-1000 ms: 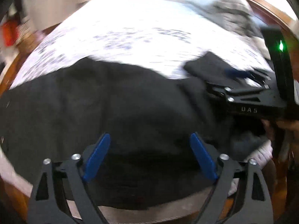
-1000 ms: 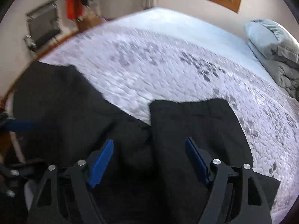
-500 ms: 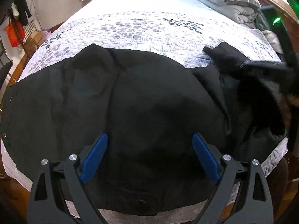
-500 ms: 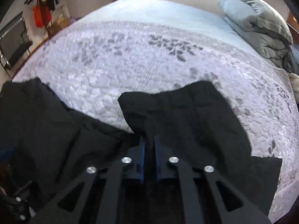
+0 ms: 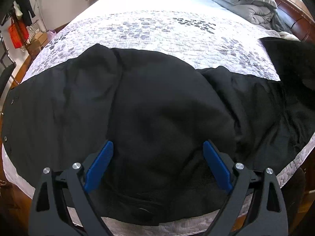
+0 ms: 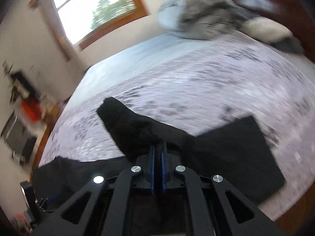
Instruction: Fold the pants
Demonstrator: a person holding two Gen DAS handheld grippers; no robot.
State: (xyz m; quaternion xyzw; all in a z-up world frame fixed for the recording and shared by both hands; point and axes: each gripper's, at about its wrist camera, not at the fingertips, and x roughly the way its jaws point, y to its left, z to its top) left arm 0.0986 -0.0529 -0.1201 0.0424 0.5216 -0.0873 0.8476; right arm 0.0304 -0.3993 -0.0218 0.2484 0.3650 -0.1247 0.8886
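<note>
Black pants (image 5: 149, 106) lie spread across the near edge of a bed with a white quilt with grey leaf print (image 5: 167, 31). My left gripper (image 5: 157, 157) is open and hovers just above the waist part, its blue pads either side of the cloth. My right gripper (image 6: 157, 153) is shut on a leg of the pants (image 6: 130, 125) and holds it lifted above the quilt (image 6: 196, 90); the lifted leg also shows at the right edge of the left wrist view (image 5: 291, 63).
A grey pillow and folded duvet (image 5: 248, 2) lie at the head of the bed by a wooden headboard (image 5: 295, 17). A window (image 6: 94, 9) is in the far wall. A red bag and racks (image 5: 15, 35) stand on the floor at the left.
My right gripper closed on the pant leg and has lifted it, tilting the view. My left gripper stayed open over the waist, and the right gripper left its view.
</note>
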